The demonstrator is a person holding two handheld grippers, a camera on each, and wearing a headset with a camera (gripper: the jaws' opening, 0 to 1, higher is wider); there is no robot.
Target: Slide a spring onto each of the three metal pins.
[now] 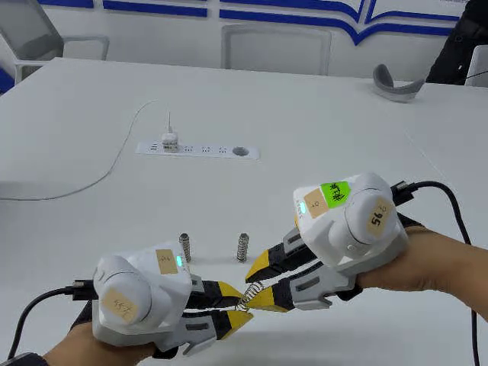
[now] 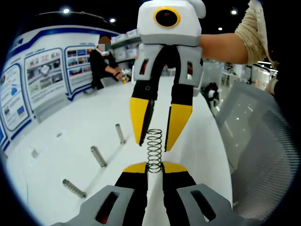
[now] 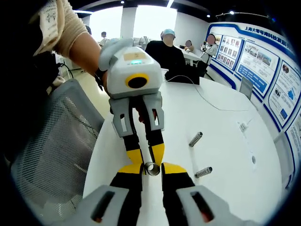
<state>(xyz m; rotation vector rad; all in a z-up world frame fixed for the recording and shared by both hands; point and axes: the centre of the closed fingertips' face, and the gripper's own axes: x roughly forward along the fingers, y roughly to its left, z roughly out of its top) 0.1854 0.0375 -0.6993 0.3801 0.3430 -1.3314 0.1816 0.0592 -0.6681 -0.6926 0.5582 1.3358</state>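
My left gripper (image 1: 242,303) (image 2: 154,168) is shut on the lower end of a loose steel spring (image 2: 154,147) (image 1: 252,293). The right gripper (image 1: 256,288) (image 3: 151,169) faces it, open, with its yellow jaws on either side of the spring's other end (image 3: 151,168). On the white table stands a bare metal pin (image 2: 121,133). Beside it are two pins that each wear a spring (image 2: 98,156) (image 2: 74,188). In the head view those two (image 1: 184,248) (image 1: 242,246) stand just beyond the grippers.
A white power strip (image 1: 197,149) with a plug and a cable lies mid-table. A grey curved object (image 1: 396,82) rests at the far right. Chairs stand along the far edge, and a mesh chair (image 3: 51,141) is close by. People stand in the background.
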